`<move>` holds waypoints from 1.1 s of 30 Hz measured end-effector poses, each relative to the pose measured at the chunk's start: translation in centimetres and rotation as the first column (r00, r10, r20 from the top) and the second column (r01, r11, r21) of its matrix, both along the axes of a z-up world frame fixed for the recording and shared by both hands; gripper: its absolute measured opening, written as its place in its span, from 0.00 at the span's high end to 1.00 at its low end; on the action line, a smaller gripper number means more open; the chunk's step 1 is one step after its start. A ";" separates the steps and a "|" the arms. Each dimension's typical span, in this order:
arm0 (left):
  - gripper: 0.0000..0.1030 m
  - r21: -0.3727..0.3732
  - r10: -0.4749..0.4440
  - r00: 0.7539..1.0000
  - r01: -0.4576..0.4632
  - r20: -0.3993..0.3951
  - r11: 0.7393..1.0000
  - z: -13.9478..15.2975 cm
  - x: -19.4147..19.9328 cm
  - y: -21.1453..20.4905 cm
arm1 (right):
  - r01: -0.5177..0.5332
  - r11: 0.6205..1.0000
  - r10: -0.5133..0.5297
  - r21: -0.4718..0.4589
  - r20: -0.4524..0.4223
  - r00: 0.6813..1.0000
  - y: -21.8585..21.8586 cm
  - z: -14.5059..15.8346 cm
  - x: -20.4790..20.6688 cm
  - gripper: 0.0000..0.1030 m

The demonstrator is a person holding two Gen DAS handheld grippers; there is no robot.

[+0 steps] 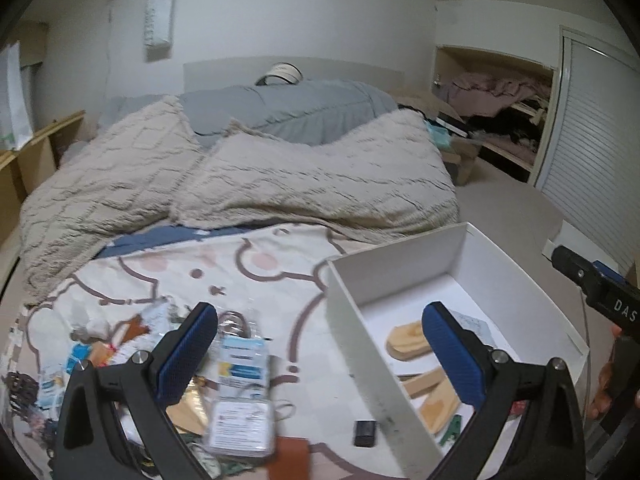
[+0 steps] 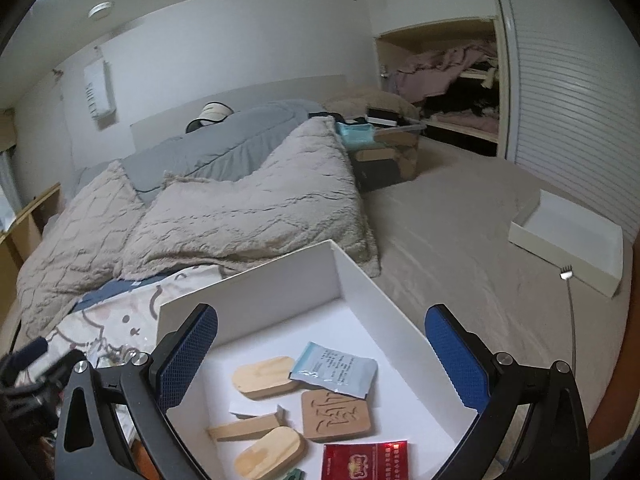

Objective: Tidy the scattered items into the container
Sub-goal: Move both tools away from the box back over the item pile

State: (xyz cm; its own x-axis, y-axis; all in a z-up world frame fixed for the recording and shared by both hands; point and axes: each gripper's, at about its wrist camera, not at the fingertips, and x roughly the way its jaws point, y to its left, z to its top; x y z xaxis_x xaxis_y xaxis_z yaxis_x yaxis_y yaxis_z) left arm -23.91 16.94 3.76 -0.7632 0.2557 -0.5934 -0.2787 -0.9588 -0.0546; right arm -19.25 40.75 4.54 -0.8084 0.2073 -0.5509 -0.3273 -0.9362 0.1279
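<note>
Container beneath spread right gripper

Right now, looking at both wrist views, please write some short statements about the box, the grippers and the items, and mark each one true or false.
1. The white box already holds several wooden pieces. True.
2. The left gripper is shut on a packet. False: its jaws stand wide open and hold nothing.
3. The carved wooden block lies inside the box. True.
4. The red packet lies on the cartoon blanket. False: it lies in the box.
5. The small black object lies on the blanket outside the box. True.
6. The right gripper grips the pale blue sachet. False: it is open and empty.
</note>
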 end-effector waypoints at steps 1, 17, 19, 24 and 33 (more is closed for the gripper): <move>0.00 -0.002 0.007 1.000 -0.007 -0.006 1.000 0.2 0.1 -0.5 | -0.009 1.000 0.009 0.002 -0.005 1.000 -0.3 0.1 0.0 0.00; 0.00 0.022 0.137 0.987 -0.136 -0.079 0.991 1.5 2.2 -10.5 | -0.185 0.983 0.184 -0.015 -0.049 0.982 -4.9 0.7 -0.3 0.00; 0.00 0.024 0.154 0.984 -0.153 -0.086 0.988 1.6 2.6 -11.7 | -0.211 0.977 0.210 -0.017 -0.052 0.976 -5.7 0.7 -0.5 0.00; 0.00 0.029 0.205 0.973 -0.203 -0.104 0.979 1.5 3.5 -14.9 | -0.270 0.963 0.269 -0.008 -0.045 0.962 -7.8 0.5 -0.7 0.00; 0.00 0.065 0.269 0.959 -0.264 -0.091 0.962 0.5 4.8 -19.7 | -0.349 0.936 0.350 0.045 -0.022 0.936 -12.0 0.1 -1.2 0.00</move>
State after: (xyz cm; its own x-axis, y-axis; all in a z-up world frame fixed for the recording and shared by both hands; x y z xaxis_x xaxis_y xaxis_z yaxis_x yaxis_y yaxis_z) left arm -19.08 -2.73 4.29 -0.8615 0.0636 -0.5037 -0.0199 -0.9956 -0.0917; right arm -20.50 28.74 4.65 -0.8494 -0.0701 -0.5230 0.0250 -0.9954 0.0928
